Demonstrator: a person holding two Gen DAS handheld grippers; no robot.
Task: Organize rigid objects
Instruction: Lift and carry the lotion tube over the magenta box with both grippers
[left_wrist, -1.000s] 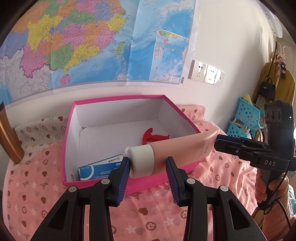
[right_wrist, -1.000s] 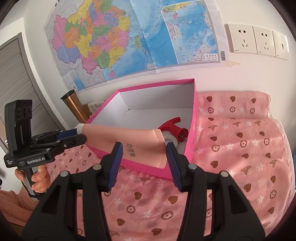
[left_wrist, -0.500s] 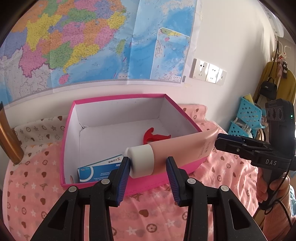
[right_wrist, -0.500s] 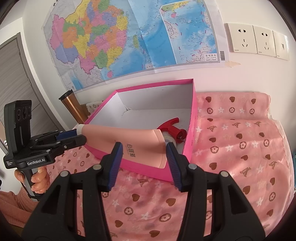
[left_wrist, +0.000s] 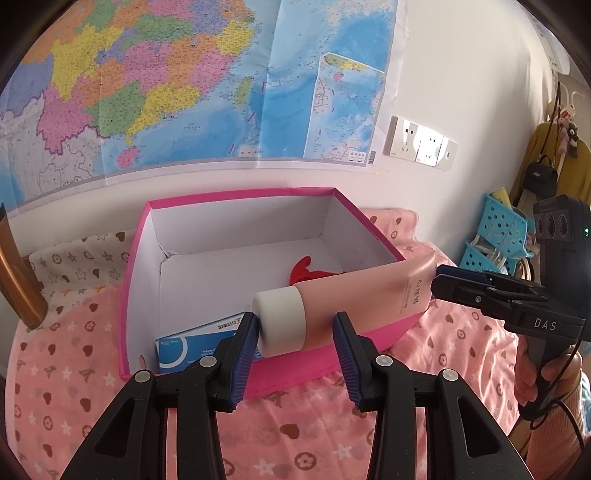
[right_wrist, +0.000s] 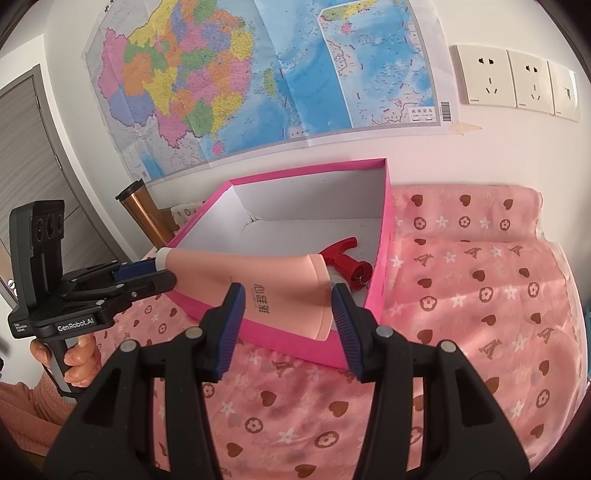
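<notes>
Pink cloth (right_wrist: 461, 295) printed with hearts, stars and flowers covers the surface, against a white wall carrying a large coloured map (left_wrist: 184, 85) and a row of sockets (right_wrist: 513, 81); on the cloth stands an open pink box (left_wrist: 280, 360) with white inner walls; inside it lie a blue-and-white carton (left_wrist: 192, 341) against the near wall and a red spray trigger (right_wrist: 343, 258) toward the right side; a peach tube (left_wrist: 362, 299) with a white cap (left_wrist: 280, 321) is held over the box's near rim, roughly level, cap end toward the left gripper, flat crimped end toward the right; left gripper (left_wrist: 293, 343): jaws have just been opening a little, cap between them, left pad touching the cap, a gap at the right pad; right gripper (right_wrist: 286, 317): jaws partly apart, set on either side of the tube's wide flat end, pads against its edges, holding it; a copper-coloured tumbler (right_wrist: 142, 214) stands beyond the box's left corner; blue perforated baskets (left_wrist: 498, 236) sit at the far right; a hand (right_wrist: 75, 354) grips the left tool's handle.
</notes>
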